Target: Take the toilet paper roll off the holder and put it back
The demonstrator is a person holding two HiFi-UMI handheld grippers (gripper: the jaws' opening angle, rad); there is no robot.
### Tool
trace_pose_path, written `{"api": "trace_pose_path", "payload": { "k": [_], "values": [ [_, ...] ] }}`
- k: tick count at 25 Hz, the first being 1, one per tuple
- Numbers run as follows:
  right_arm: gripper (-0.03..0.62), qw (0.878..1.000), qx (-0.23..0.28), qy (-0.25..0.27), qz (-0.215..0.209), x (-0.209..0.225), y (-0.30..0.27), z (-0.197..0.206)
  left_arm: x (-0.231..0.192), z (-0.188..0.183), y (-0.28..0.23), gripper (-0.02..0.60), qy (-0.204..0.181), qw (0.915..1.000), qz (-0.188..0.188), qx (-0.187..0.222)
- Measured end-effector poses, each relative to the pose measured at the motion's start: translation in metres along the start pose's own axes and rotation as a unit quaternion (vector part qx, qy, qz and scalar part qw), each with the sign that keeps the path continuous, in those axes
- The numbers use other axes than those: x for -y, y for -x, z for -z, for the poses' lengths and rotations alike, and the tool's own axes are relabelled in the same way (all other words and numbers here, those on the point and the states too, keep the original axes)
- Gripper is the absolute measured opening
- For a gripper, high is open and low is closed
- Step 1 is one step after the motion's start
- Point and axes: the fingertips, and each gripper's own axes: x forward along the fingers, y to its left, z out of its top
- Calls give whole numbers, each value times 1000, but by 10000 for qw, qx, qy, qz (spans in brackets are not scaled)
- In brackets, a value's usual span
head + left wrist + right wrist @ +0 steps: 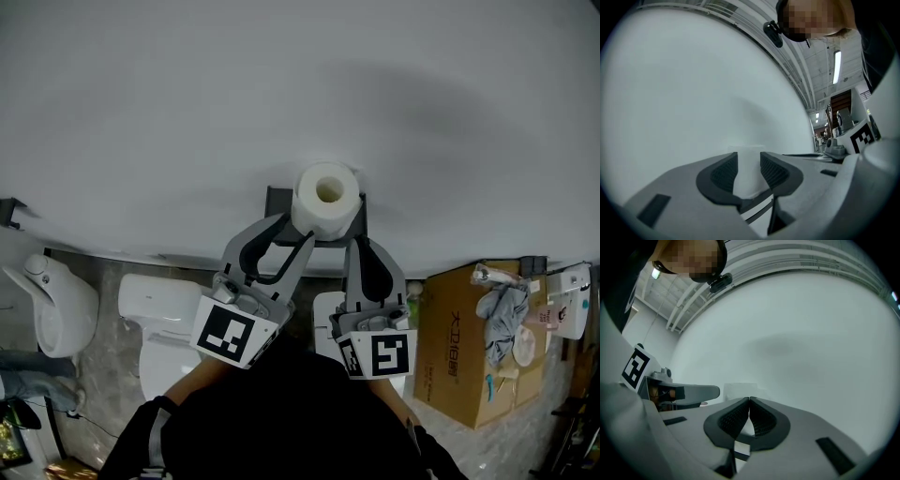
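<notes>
A white toilet paper roll (325, 197) sits on a dark wall holder (276, 200), its hollow core facing up at me. My left gripper (295, 228) reaches to the roll's lower left side; in the left gripper view its jaws (749, 161) stand apart, with the roll (749, 176) showing in the gap just beyond the pads and the pads not pressing on it. My right gripper (360, 242) is just below the roll's right side, beside the holder. Its jaws (749, 400) are shut tip to tip on nothing, and the roll (738, 390) shows behind them.
A plain pale wall (281, 94) fills the view ahead. Below stand a white toilet (159, 323), a urinal (52, 300) at the far left, and a cardboard box (464, 361) at the right with a grey cloth (502, 314) and small items on top.
</notes>
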Motion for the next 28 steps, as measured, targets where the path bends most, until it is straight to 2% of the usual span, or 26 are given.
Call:
{"api": "trace_pose_path", "payload": {
  "k": [6, 9, 18, 25, 28],
  "values": [
    [23, 9999, 15, 72, 90, 6, -2, -2, 4, -5, -15, 257, -67, 9994, 324, -36],
    [23, 9999, 19, 110, 108, 9, -2, -4, 4, -4, -18, 295, -28, 9994, 259, -243],
    [23, 9999, 80, 82, 128, 14, -4, -5, 3, -9, -32, 396, -58, 9990, 284, -350],
    [23, 9999, 51, 68, 111, 17, -6, -4, 3, -10, -43, 433, -75, 9981, 373, -491],
    [23, 9999, 44, 75, 91, 20, -8, -4, 3, -12, -49, 437, -269, 9975, 491, -433]
  ]
}}
